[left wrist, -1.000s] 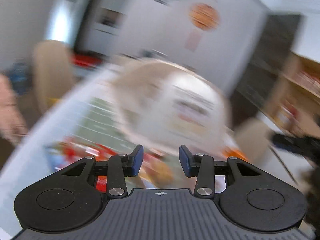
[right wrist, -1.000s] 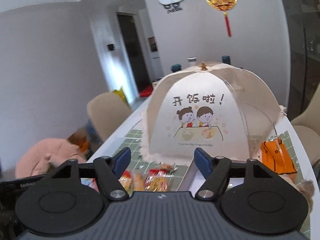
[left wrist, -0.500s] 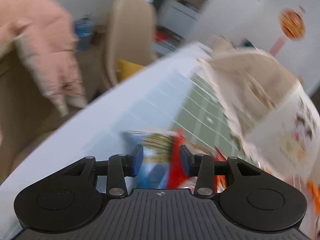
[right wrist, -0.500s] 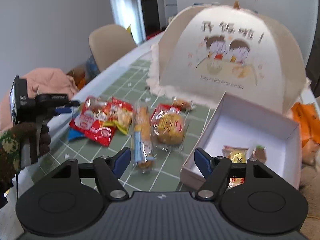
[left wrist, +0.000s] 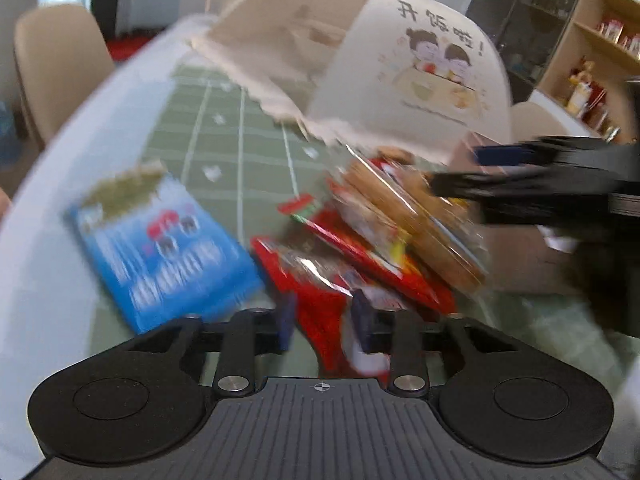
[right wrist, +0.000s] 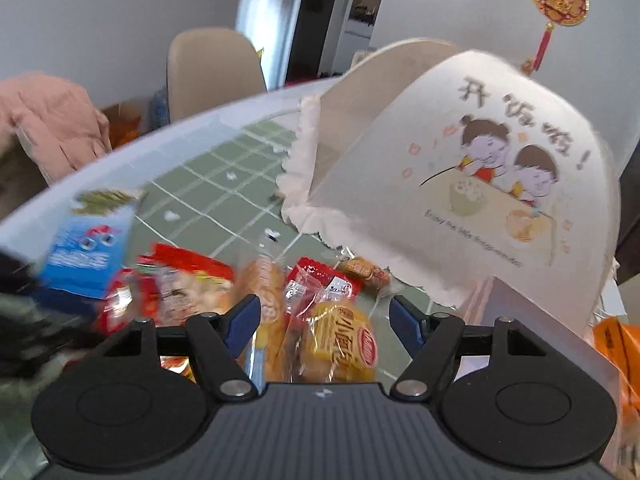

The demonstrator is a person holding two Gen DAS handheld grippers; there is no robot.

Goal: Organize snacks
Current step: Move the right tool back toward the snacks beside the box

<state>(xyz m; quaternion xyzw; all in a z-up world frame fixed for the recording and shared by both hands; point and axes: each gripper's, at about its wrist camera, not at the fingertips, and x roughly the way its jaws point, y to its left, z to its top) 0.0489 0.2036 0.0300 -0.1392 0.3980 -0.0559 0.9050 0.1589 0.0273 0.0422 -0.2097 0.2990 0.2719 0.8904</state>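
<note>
Several snack packets [right wrist: 192, 288] beside food cover [right wrist: 460, 184], left claw [left wrist: 322, 320] closing over red packet [left wrist: 320, 304], right claw [right wrist: 325, 314] wide.

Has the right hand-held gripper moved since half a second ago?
Yes. The right hand-held gripper has closed in on the snacks; the food cover looms larger.

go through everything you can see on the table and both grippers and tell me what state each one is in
Left gripper: jaws closing, red snack packet between them, blurred.
Right gripper: open, over yellow wrapped cake.
Blue snack bag: lying flat, untouched.
Long clear-wrapped biscuit pack: lying across red packets.
White mesh food cover with cartoon print: standing on green checked tablecloth.
White box: mostly hidden, contents not visible.
</note>
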